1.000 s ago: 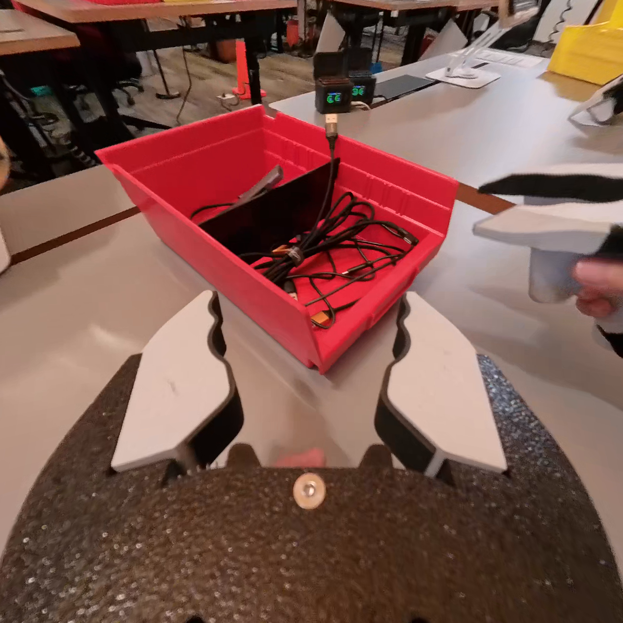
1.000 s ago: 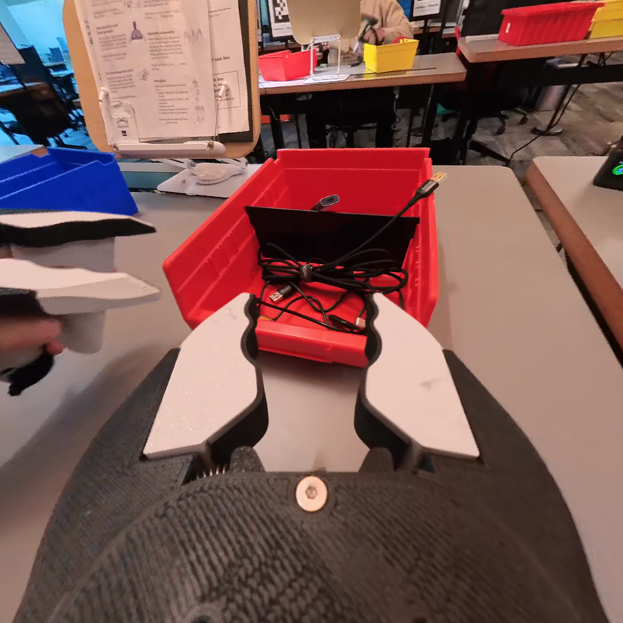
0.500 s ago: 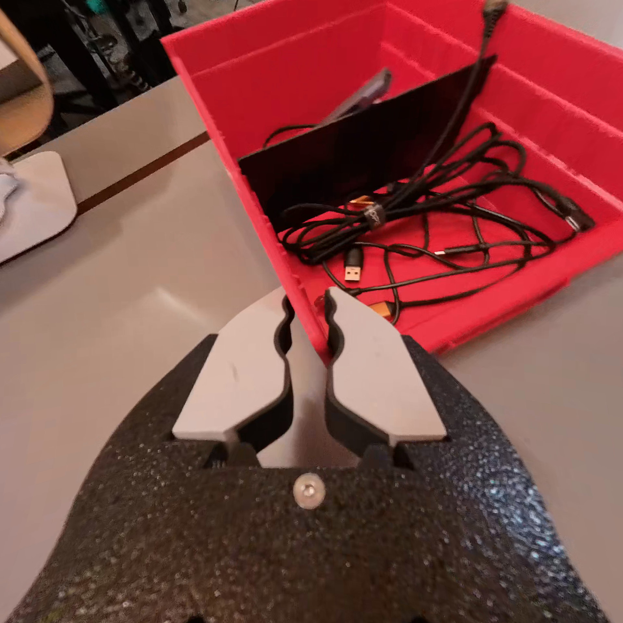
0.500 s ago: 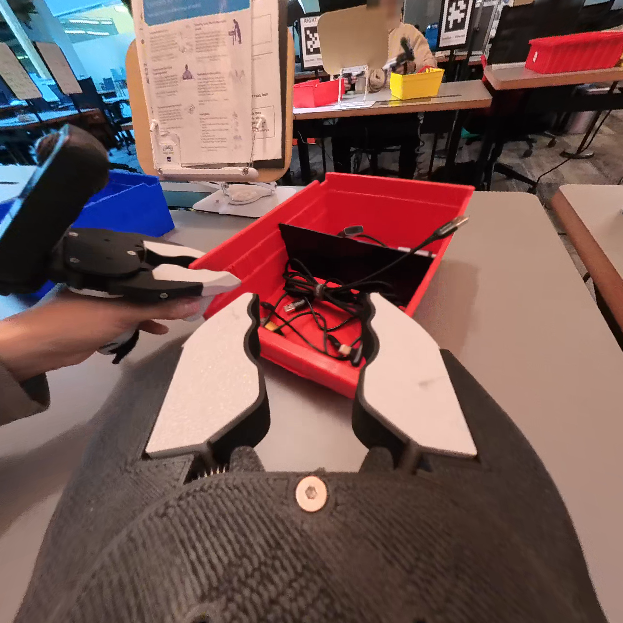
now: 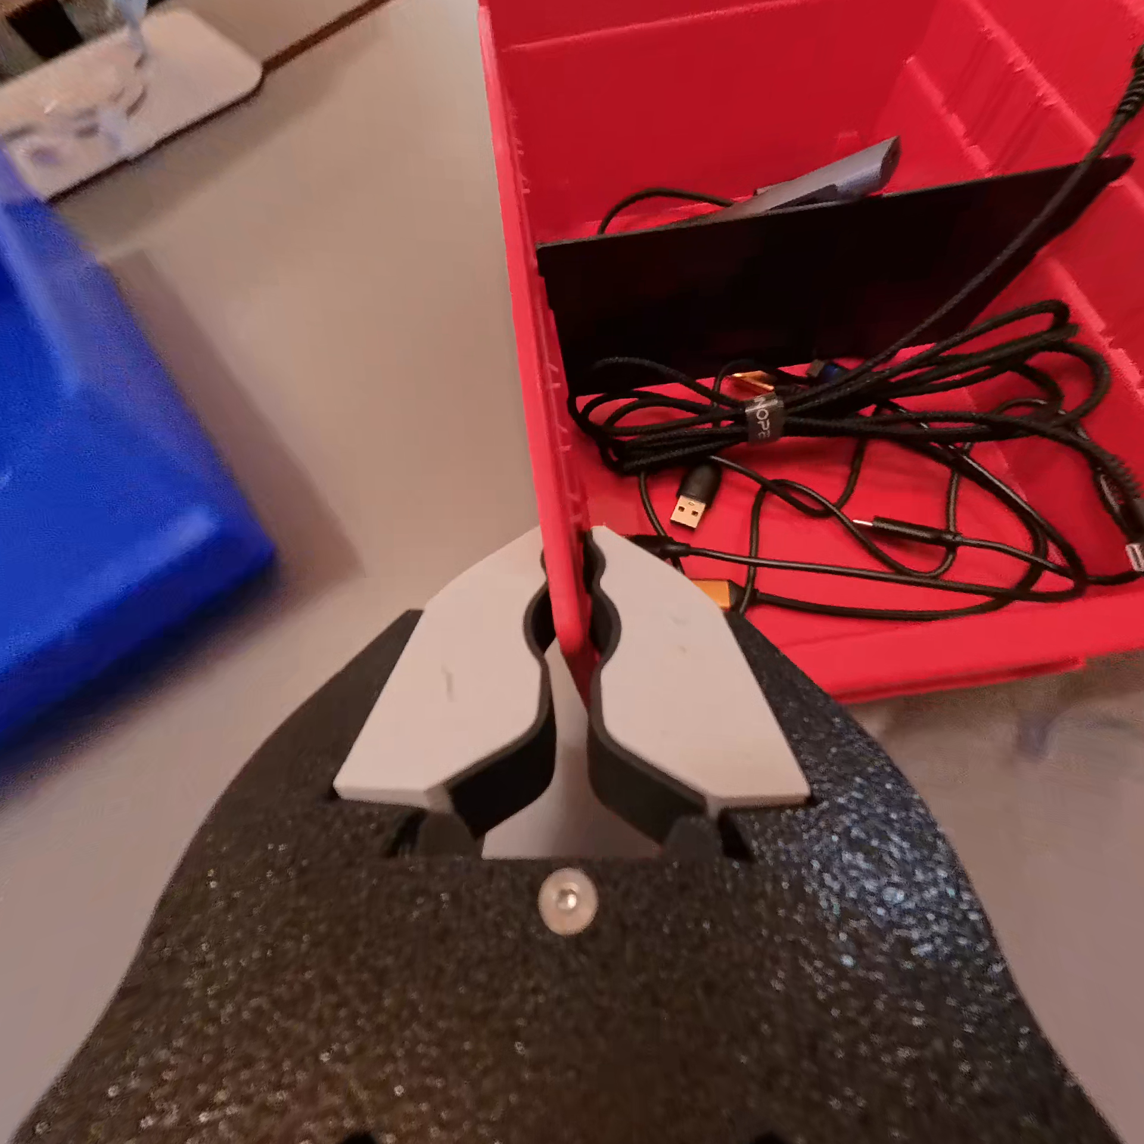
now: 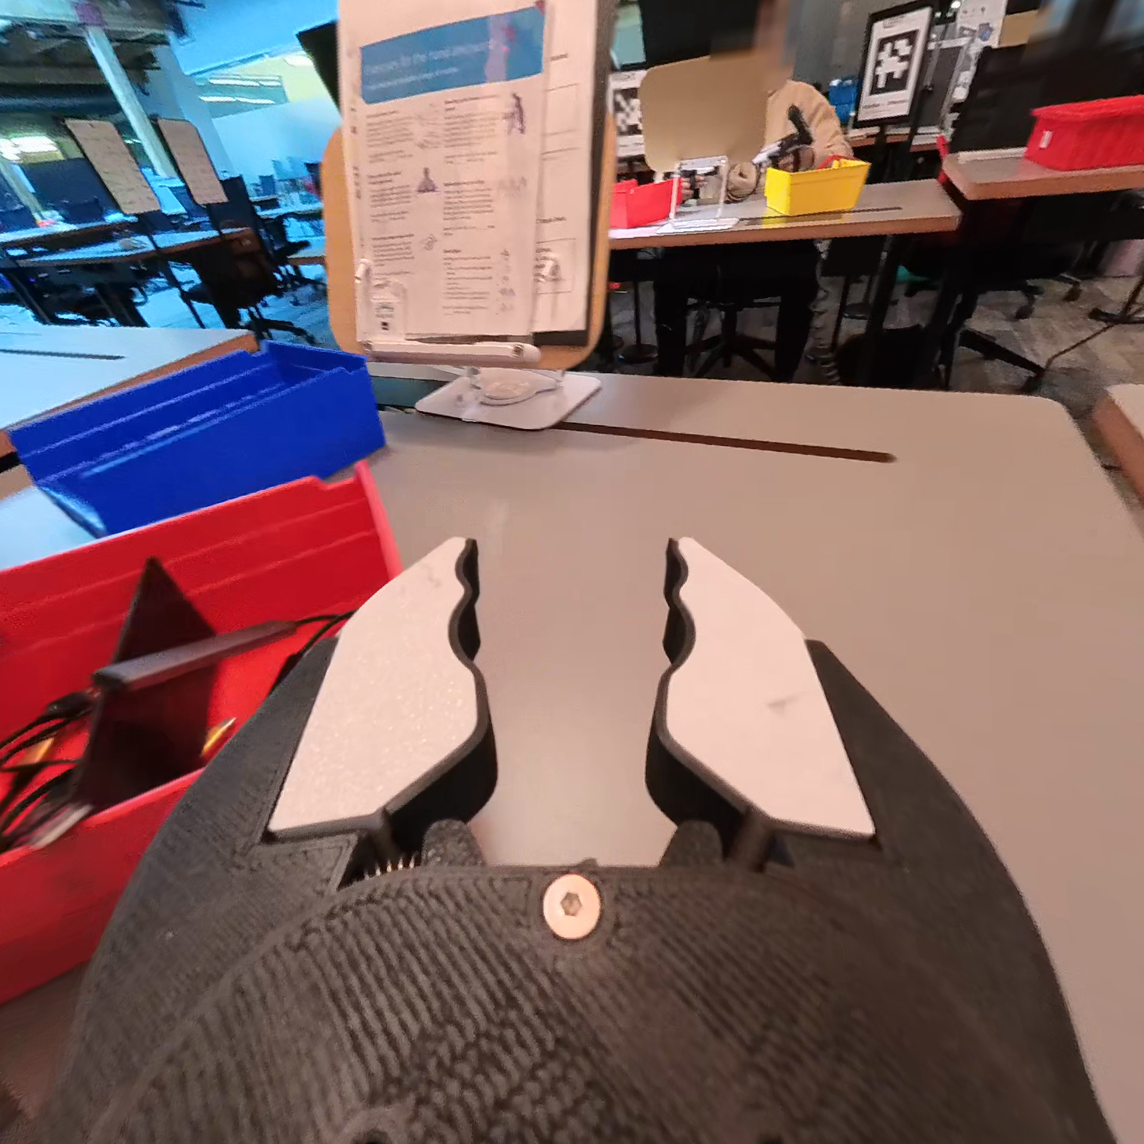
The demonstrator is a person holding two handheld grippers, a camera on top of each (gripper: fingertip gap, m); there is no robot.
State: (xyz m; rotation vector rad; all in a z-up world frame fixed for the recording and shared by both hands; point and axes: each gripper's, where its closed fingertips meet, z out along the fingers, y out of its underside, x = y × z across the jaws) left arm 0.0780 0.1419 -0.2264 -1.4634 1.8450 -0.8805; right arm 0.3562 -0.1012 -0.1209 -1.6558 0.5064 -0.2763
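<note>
Gripping the near left corner wall of the red bin (image 5: 712, 111), my left gripper (image 5: 566, 545) now has one finger outside and one inside, clamped on the plastic; half a second ago the fingers only straddled that corner. My right gripper (image 6: 572, 551) has swung off the bin and points over the bare grey table (image 6: 805, 495), fingers wide apart, holding nothing, with the bin at its left. Black cables (image 5: 866, 421) and a black divider (image 5: 774, 278) lie inside; a blue bin (image 6: 204, 421) sits far left.

The left gripper (image 5: 566, 545) pinches a thin red plastic bin wall (image 5: 566, 594); the right gripper (image 6: 572, 545) hovers with fingers spread.
</note>
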